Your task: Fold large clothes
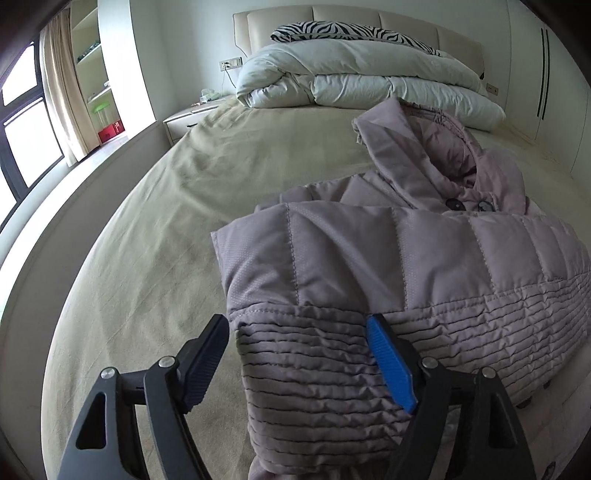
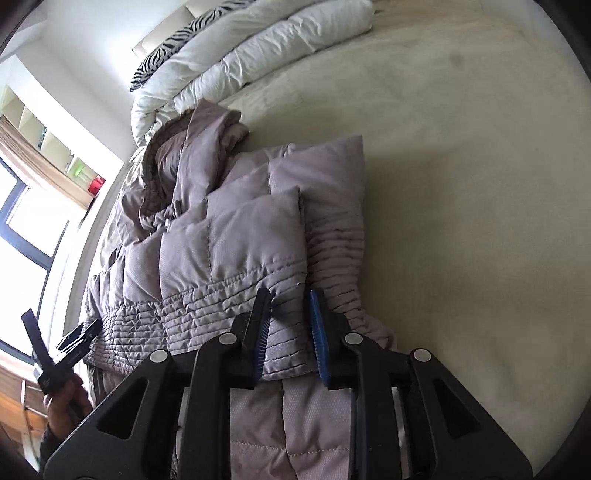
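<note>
Left gripper (image 1: 295, 332): jaws spread wide, angled downward, pads pressing nothing. Right gripper (image 2: 290, 310): jaws narrow, angled downward, pinching a fold of the jacket (image 2: 229, 240). A hand (image 2: 64, 402) holds the left gripper's handle.

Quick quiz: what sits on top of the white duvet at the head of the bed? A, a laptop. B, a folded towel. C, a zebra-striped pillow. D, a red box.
C: a zebra-striped pillow lies on the bunched white duvet against the headboard.

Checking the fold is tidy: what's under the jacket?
The jacket lies folded on the beige bed sheet, its own lower layer showing beneath the top fold. Anything else under it is covered.
</note>
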{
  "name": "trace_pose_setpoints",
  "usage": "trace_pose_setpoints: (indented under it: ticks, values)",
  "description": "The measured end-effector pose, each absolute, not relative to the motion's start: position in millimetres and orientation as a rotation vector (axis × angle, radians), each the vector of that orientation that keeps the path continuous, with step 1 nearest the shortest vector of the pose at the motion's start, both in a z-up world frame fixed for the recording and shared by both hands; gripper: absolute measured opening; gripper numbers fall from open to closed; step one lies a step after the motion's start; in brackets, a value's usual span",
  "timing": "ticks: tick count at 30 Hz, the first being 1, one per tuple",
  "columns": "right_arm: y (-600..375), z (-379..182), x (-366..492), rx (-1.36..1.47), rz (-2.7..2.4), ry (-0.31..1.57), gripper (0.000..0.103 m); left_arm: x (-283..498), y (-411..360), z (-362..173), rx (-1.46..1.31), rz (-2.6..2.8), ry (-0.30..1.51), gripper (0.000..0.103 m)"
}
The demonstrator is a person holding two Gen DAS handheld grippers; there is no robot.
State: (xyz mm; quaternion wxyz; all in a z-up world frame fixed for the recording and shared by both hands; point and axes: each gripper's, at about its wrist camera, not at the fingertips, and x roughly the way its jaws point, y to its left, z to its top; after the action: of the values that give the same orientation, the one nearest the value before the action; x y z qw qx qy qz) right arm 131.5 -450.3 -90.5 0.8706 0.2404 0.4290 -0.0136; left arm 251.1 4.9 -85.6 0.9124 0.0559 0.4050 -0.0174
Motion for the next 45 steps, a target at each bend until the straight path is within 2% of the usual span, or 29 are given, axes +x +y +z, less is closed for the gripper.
trace_pose_setpoints:
  ticks: [3, 5, 6, 8, 10, 12, 16, 18, 20, 23, 29, 36, 37, 38, 39, 40, 41, 43, 45]
  values:
    - [-434.1, -64.1, 129.5, 0.434, 0.003, 0.833, 0.032, 239.4, -2.5, -68.9, 0.111, -0.065, 0.755, 0.080]
    - [-415.7, -53.6, 137.4, 0.407, 0.065, 0.805, 0.071, 242.6, -13.7, -71.2, 0.158, -0.073, 0.746, 0.080]
    - [-406.0, -51.2, 141.3, 0.393, 0.087, 0.783, 0.075, 246.7, -18.8, -77.6, 0.181, -0.079, 0.762, 0.080]
    - [-387.7, -54.3, 151.7, 0.331, 0.117, 0.769, 0.076, 256.6, -23.6, -94.8, 0.207, -0.082, 0.804, 0.081]
    - [-374.9, -72.5, 166.1, 0.288, 0.115, 0.838, 0.076, 259.6, -24.4, -104.8, 0.228, -0.080, 0.813, 0.086]
    - [-366.6, -97.9, 178.6, 0.238, 0.108, 0.918, 0.076, 260.2, -21.6, -102.8, 0.221, -0.097, 0.822, 0.086]
    - [-354.8, -87.3, 179.6, 0.124, 0.135, 0.904, 0.076, 253.0, -11.8, -66.9, 0.195, -0.121, 0.769, 0.086]
    - [-371.7, -68.1, 183.5, 0.218, 0.184, 0.842, 0.076, 260.4, -5.7, -43.3, 0.157, -0.149, 0.716, 0.095]
    - [-394.6, -53.0, 201.1, 0.314, 0.212, 0.808, 0.085, 285.6, -0.4, -26.7, 0.091, -0.204, 0.704, 0.103]
    - [-425.0, -45.7, 252.0, 0.450, 0.273, 0.832, 0.085, 345.2, 1.3, -20.6, -0.004, -0.273, 0.759, 0.103]
    - [-455.4, -60.7, 376.4, 0.622, 0.294, 0.972, 0.085, 476.5, 3.9, -50.7, -0.257, -0.342, 0.986, 0.101]
    - [-451.1, -105.8, 472.4, 0.688, 0.259, 1.110, 0.085, 551.8, -33.4, -84.3, -0.337, -0.432, 1.157, 0.101]
    - [-449.6, -110.9, 479.9, 0.700, 0.261, 1.108, 0.084, 557.7, -39.5, -90.0, -0.341, -0.434, 1.174, 0.096]
    - [-448.0, -114.7, 484.9, 0.714, 0.265, 1.104, 0.070, 562.2, -45.7, -95.4, -0.352, -0.445, 1.188, 0.091]
    - [-445.2, -115.7, 490.4, 0.719, 0.279, 1.094, 0.060, 564.8, -51.2, -100.6, -0.375, -0.463, 1.200, 0.077]
    - [-439.9, -117.3, 495.8, 0.716, 0.293, 1.091, 0.044, 564.6, -55.6, -104.4, -0.408, -0.487, 1.208, 0.056]
    - [-433.6, -115.9, 498.0, 0.685, 0.293, 1.090, 0.032, 562.8, -60.8, -105.4, -0.424, -0.508, 1.210, 0.045]
    - [-418.1, -104.4, 494.1, 0.561, 0.287, 1.063, 0.023, 550.5, -68.1, -93.8, -0.374, -0.510, 1.156, 0.016]
    - [-413.1, -86.6, 481.5, 0.500, 0.296, 0.999, 0.017, 529.6, -68.2, -75.8, -0.358, -0.550, 1.086, 0.011]
